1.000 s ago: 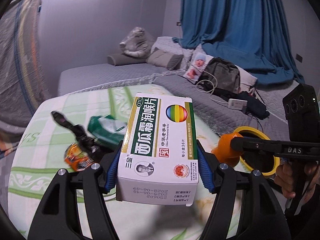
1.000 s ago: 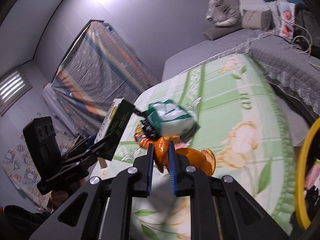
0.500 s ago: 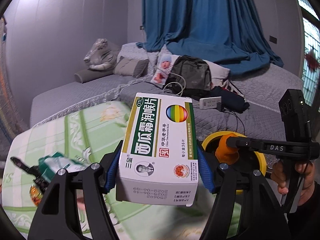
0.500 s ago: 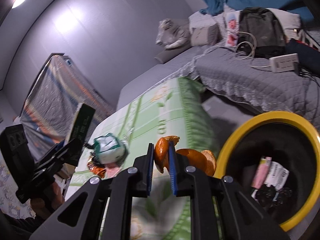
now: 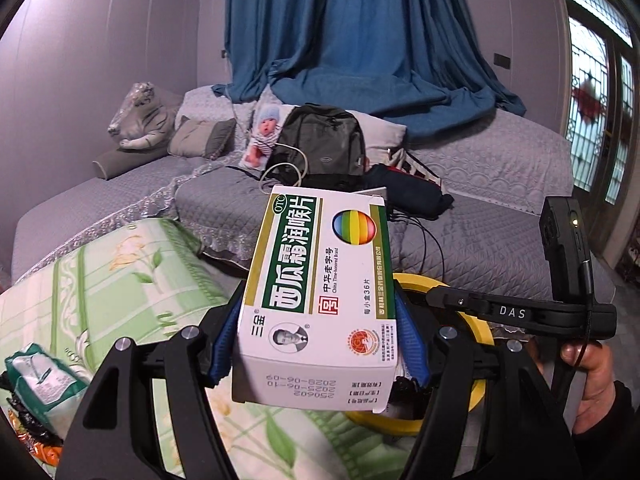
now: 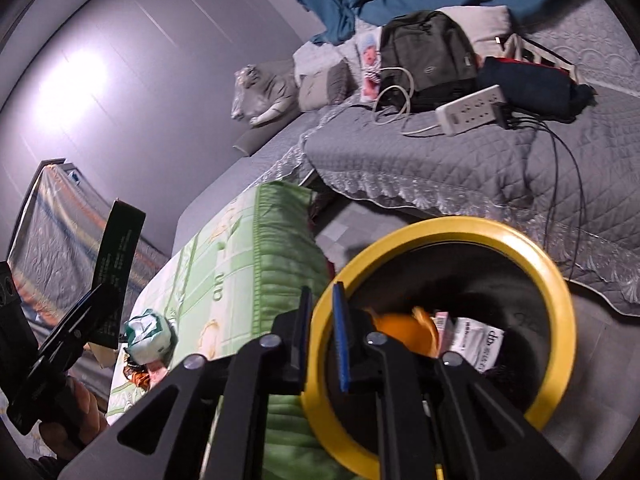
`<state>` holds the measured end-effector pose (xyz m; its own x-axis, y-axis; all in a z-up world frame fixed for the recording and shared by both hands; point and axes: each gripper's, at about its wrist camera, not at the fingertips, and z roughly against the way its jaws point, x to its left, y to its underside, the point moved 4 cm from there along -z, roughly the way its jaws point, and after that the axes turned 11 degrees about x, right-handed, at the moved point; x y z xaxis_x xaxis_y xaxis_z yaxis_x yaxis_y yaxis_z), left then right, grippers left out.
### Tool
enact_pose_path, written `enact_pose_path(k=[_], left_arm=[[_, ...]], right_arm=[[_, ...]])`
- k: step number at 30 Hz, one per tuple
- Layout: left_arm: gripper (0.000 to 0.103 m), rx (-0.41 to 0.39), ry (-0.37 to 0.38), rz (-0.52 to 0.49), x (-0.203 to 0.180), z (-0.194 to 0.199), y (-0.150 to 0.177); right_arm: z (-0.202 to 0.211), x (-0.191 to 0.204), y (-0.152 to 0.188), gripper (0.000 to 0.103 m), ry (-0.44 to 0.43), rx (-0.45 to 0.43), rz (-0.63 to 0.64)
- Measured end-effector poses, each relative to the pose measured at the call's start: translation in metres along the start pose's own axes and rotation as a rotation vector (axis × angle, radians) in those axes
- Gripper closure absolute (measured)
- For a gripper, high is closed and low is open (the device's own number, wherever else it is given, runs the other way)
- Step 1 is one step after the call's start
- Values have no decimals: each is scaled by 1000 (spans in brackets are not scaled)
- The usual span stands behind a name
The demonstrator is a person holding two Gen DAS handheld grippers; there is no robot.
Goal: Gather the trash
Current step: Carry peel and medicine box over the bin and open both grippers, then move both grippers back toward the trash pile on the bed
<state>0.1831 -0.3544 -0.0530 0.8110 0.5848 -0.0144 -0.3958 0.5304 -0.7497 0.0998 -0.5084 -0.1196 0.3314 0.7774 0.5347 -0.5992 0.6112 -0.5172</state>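
Note:
My left gripper (image 5: pixel 316 340) is shut on a white and green medicine box (image 5: pixel 320 292), held above the green floral table (image 5: pixel 120 276) beside the yellow-rimmed bin (image 5: pixel 478 392). My right gripper (image 6: pixel 322 312) is open over the rim of the bin (image 6: pixel 552 280). An orange peel (image 6: pixel 404 328) is blurred inside the bin, free of the fingers, above white wrappers (image 6: pixel 474 342). The box and left gripper show at the left of the right wrist view (image 6: pixel 116 252).
A green and white tissue pack (image 5: pixel 40 376) and an orange wrapper (image 5: pixel 44 452) lie on the table's left; the pack also shows in the right wrist view (image 6: pixel 150 332). A grey sofa (image 5: pixel 480 232) with a backpack (image 5: pixel 324 144), power strip (image 6: pixel 470 110) and cables stands behind.
Both grippers swung right toward the bin. My right gripper opened over it and let go of the orange peel, which now drops inside. The left still holds the box.

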Motion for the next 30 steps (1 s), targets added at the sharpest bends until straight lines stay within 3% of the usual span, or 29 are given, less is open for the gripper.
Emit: enact_pose_path(k=[2, 6, 7, 8, 9, 12, 15, 18, 19, 20, 21, 22, 24, 26, 27, 30], left_arm=[[39, 11, 10, -12, -9, -13, -2], [36, 30, 11, -18, -14, -37, -1], [32, 47, 14, -17, -15, -44, 1], [20, 56, 20, -10, -14, -48, 3], [13, 59, 26, 4, -12, -50, 5], [9, 74, 38, 33, -12, -58, 9], [8, 87, 34, 47, -11, -60, 12], [8, 54, 28, 103, 3, -44, 14], [8, 28, 39, 141, 14, -33, 14], [8, 13, 49, 168, 23, -23, 14], [8, -2, 56, 200, 35, -12, 14], [8, -9, 52, 226, 46, -4, 14], [8, -38, 42, 309, 83, 24, 23], [8, -66, 22, 367, 117, 50, 38], [8, -82, -11, 396, 135, 65, 47], [8, -151, -175, 488, 191, 114, 88]], right_arm=[[1, -12, -2, 95, 87, -17, -1], [3, -29, -2, 94, 121, -31, -53], [8, -30, -1, 94, 156, -50, -48], [15, -31, 1, 94, 178, -71, -50], [19, -34, 2, 94, 177, -84, -61], [38, -45, 8, 93, 226, -135, -104], [60, -55, 15, 73, 304, -182, -127], [74, -54, 21, 72, 342, -204, -110], [77, -49, 22, 66, 346, -209, -89], [79, -45, 22, 58, 341, -212, -71], [81, -38, 23, 41, 330, -216, -45], [80, -26, 23, 36, 310, -218, -4], [73, -3, 22, 35, 276, -205, 70], [56, 32, 22, 25, 197, -159, 184], [46, 52, 24, 9, 141, -134, 246], [18, 119, 30, 7, -44, -53, 422]])
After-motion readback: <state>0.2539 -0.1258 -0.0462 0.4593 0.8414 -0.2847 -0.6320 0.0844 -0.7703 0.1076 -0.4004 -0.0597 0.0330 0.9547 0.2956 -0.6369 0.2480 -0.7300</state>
